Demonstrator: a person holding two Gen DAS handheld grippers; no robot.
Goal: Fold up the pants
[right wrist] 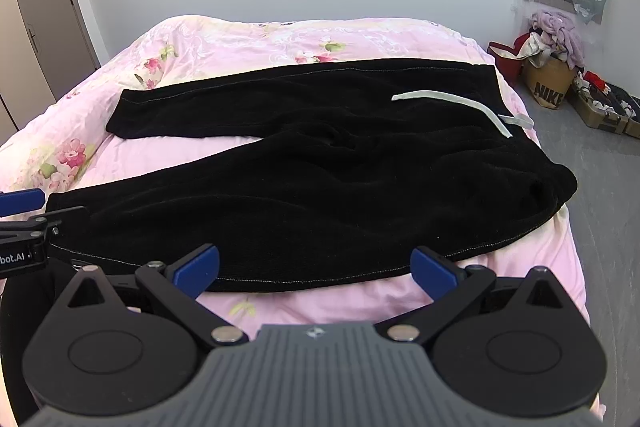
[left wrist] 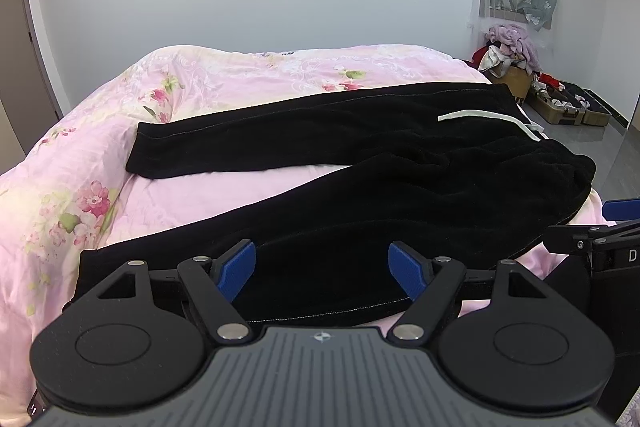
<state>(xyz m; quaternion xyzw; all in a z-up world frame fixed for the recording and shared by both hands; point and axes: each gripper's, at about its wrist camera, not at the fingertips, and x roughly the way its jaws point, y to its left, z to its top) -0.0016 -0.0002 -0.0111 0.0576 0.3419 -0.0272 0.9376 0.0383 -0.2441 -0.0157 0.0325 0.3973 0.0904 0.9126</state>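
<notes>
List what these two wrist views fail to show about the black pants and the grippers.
- Near leg cuff of the black pants: in the left wrist view, covered by the left gripper; its jaws stand open.
- Same cuff, right wrist view: hidden behind the other gripper's parts at the left edge.
- Right gripper: jaws open, whether they touch the hem cannot be told.
- Underside of the pants: hidden against the pink quilt.

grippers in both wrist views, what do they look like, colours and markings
The left gripper and right gripper match: black linkage arms with silver rivets, round black discs either side, a ribbed grey body with a small compass-like emblem, and blue textured finger pads. Partial white lettering reading "bot.AI" shows on the left one's side.
</notes>
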